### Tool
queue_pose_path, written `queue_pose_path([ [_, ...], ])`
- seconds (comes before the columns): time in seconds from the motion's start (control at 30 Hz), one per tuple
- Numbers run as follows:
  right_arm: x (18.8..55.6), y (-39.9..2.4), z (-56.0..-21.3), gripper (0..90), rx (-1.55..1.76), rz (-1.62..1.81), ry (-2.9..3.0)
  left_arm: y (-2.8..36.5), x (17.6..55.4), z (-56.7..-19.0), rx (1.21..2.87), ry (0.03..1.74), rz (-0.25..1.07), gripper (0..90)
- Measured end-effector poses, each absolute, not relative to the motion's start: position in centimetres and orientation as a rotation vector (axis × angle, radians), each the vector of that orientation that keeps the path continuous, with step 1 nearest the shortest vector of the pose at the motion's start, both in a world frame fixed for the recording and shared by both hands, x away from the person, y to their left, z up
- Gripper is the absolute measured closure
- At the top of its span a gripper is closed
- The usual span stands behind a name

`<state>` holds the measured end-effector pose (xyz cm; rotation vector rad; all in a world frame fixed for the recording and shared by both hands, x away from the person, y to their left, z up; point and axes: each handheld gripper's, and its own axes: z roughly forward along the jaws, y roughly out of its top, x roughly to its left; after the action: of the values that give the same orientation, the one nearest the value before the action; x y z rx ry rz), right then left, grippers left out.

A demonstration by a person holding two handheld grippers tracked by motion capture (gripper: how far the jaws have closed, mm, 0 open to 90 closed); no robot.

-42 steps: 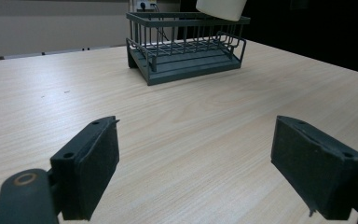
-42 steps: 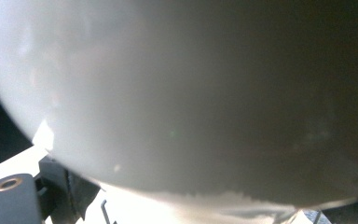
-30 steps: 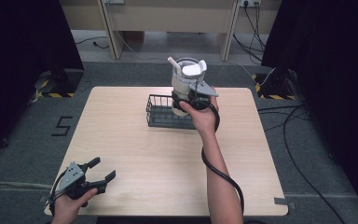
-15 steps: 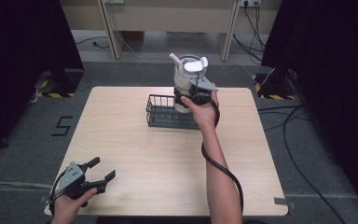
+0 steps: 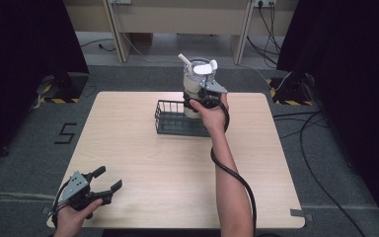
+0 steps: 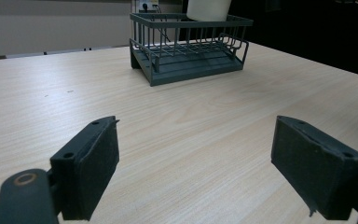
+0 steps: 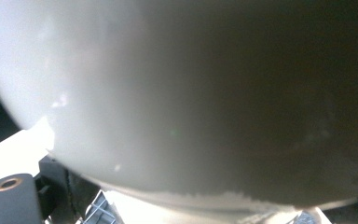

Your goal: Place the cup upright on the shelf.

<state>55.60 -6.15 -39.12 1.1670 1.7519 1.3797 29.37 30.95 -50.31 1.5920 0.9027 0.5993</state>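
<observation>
2 hand-held grippers: right [image 5: 197,101] grasping white jar [image 5: 197,81] above wire basket [image 5: 170,118]; left [image 5: 103,180] released

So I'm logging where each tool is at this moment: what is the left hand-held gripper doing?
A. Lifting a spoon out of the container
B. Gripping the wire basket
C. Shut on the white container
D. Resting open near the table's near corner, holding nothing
D: the left hand-held gripper sits at the near left corner of the table, jaws wide apart over bare wood, far from the wire basket.
</observation>
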Motion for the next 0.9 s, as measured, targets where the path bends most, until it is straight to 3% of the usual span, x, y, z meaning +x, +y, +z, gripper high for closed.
queue_pose_path([
  [0.9, 56.9, -5.1, -43.1, 10.5, 1.187, 1.324, 1.795, 30.9, 29.3, -50.3, 1.594, 0.897, 0.595, 14.6],
])
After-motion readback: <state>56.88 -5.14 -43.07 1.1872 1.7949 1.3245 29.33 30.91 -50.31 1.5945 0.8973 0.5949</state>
